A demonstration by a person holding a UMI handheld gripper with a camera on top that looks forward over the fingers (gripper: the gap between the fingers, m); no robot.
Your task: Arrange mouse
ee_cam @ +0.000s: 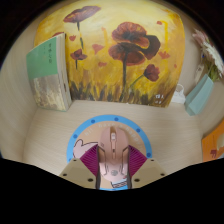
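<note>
gripper view:
mouse (116, 160): pale beige/white body, seam down the middle between the two buttons, small scroll wheel near the far end. Long axis points away from the camera.
mouse position: between the two fingers, on the round mat, near the mat's close side.
gripper (115, 166): fingers closed in on the mouse, one magenta pad at each flank. Pads (89, 160) look to be touching the mouse sides, no gap visible on either side.
mouse pad (92, 128): round, tan surface, blue rim. Lies flat on the light wood table (50, 135).
counts: 1 mouse, 1 mouse pad, 1 gripper with 2 fingers, 1 book, 1 floral panel, 1 teal item.
book (47, 70): green/white cover, stands upright at the far left, leaning against the back panel.
floral panel (125, 55): yellow backdrop with dark red poppies, runs across the far side of the table.
teal item (198, 95): box-like, far right by the panel; cannot tell what it is.
edges: mat rim arcs just beyond the mouse and around both fingers; part of the near rim hidden by the fingers.
open room: bare table between the mat's far rim and the panel, also left of the mat up to the book and right of it up to the teal item.
</note>
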